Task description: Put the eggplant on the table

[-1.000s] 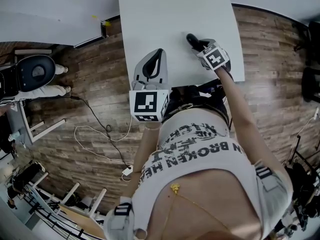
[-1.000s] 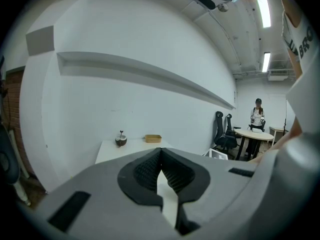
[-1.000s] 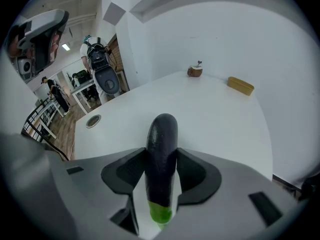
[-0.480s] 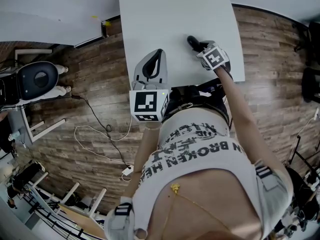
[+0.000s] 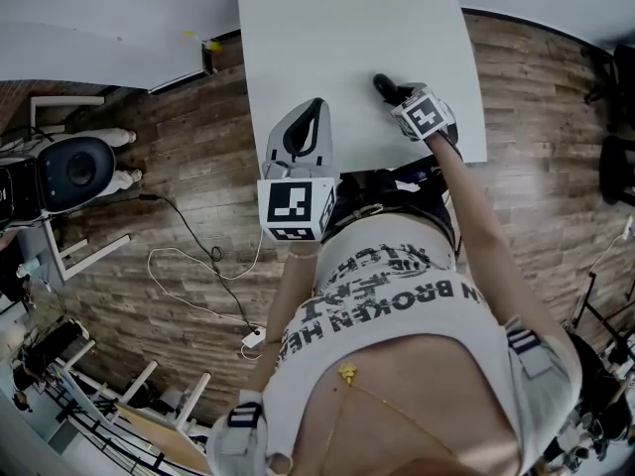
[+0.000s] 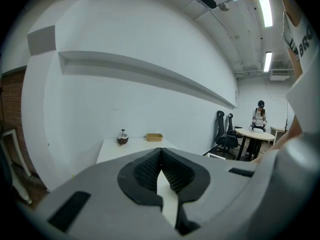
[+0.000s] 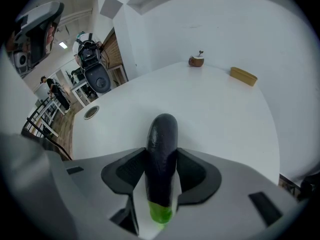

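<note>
Grip: right hand-held gripper clamps glossy dark-purple eggplant over white tabletop.
Risk: released tilted, it may roll off.

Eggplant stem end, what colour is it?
Bright green; the eggplant body is near-black. Right gripper view shows it best.

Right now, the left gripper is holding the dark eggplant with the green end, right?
No, the side is wrong. It is the right gripper that is holding the dark eggplant with the green end, pinched between its jaws, as the right gripper view shows. The left gripper is closed with nothing in it.
</note>
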`<state>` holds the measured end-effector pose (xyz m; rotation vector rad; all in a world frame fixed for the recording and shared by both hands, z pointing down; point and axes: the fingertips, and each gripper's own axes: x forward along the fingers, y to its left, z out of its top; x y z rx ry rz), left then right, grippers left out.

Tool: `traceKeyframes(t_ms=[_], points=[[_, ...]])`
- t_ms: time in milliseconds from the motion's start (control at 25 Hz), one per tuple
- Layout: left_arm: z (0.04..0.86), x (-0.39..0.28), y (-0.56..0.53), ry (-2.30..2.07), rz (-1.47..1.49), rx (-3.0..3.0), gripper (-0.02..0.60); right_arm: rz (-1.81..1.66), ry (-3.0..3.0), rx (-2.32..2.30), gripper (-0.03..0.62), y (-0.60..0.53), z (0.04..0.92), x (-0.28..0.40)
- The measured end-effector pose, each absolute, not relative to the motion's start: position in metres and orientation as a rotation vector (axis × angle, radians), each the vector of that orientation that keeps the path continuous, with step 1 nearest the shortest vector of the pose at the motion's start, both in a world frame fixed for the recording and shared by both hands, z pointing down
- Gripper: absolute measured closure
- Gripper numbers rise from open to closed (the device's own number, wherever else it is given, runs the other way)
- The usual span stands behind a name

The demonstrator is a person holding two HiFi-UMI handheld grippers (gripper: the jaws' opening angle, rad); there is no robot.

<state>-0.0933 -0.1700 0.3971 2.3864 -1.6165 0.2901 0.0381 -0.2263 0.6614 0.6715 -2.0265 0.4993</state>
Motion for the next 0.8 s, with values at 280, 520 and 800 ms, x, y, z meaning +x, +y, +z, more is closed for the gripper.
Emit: traceKeyframes(t_ms=[280,520,800], points=[[0.3999,-0.0919,-0.1741,-1.615,0.293,2.383,0.594,0.515,-2.025,0.669,0.402,-0.2293,0.6652,0.0417],[0.4008,-0.0906,-0.1732,-1.61,0.295,2.387,0.594,0.521,-2.034,0.668,0.402,-0.2284,0.6672,0.042],[0.3993,-0.0929,-0.1717,-1.617,0.295,2.384,0.594,0.528,-2.044,0.655,0.397,-0.226,0.6653,0.0406]])
